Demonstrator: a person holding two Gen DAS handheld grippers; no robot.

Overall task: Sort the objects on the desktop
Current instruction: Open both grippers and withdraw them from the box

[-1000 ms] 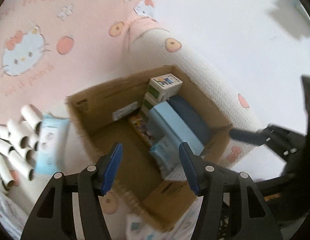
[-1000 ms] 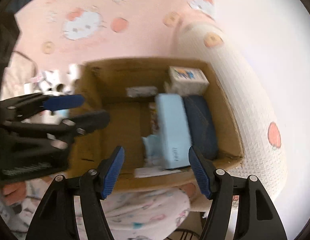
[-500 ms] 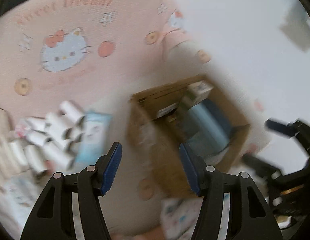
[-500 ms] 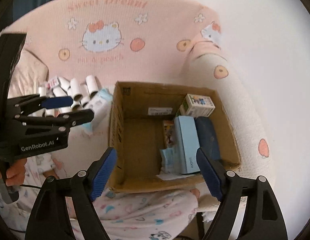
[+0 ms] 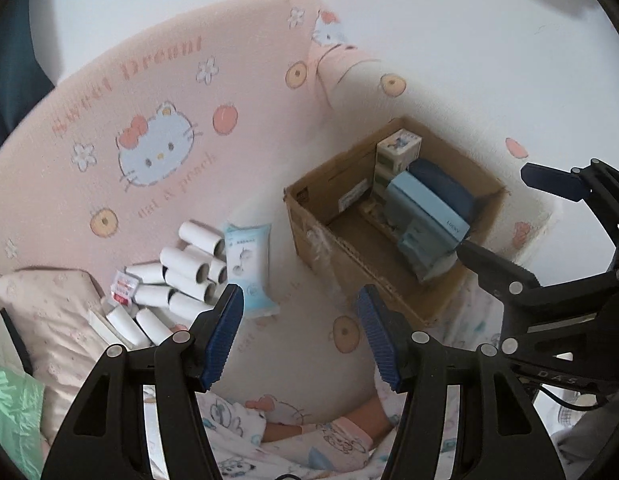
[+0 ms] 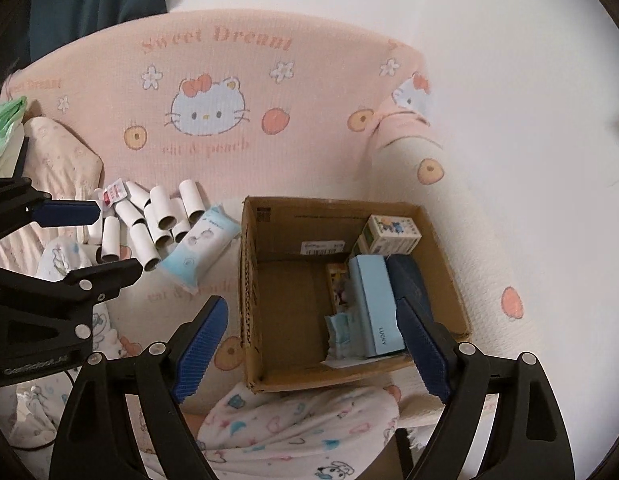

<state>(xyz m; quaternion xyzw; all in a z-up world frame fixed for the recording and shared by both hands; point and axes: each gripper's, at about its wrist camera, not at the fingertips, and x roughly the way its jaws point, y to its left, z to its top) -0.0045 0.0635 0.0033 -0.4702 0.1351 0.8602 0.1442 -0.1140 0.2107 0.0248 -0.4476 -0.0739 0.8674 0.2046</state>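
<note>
On bed: box (image 6: 269, 376) sits open-topped, cases packed along one wall to spare room.
Beside box: tubes (image 6: 165, 220) and pack (image 6: 201, 244) wait unsorted.
Left gripper (image 5: 301, 334): fingers open, empty.
Right gripper (image 6: 311, 354): fingers opening, empty.

Shipping label (image 6: 322, 247) print unreadable; red packet (image 6: 112, 193) partly behind rolls (image 6: 157, 224).

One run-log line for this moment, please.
left gripper: open, empty | right gripper: opening, empty | cardboard box: partly filled | paper tubes, wipes pack: outside box
</note>
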